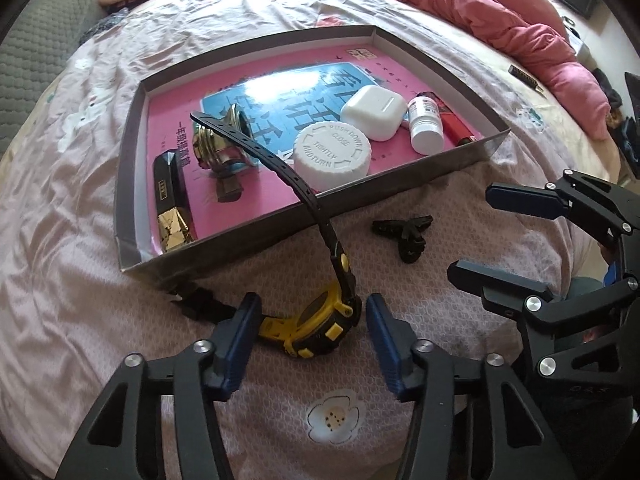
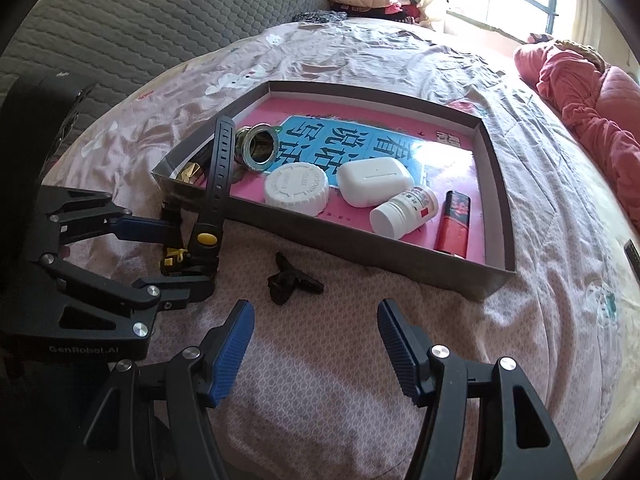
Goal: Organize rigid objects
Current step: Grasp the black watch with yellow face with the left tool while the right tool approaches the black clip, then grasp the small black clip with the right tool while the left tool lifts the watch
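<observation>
On quilted bedspread (image 1: 400,264) — rubbery yellow-black watch (image 1: 316,320), ribbed jaws astride.

White round cap (image 1: 333,151): raised letters "PUSH DOWN", "AND TURN", "CLOSE TIGHTLY".
Left gripper (image 2: 188,256): on its black body the pale brand "GenRobot.AI".
Pink book cover (image 2: 360,148) on the floor of the box: big Chinese characters 看, 说话, 写话 on a blue field, seen upside down.
Small white bottle (image 2: 404,216): a label with a red mark, the print too small to read.
</observation>
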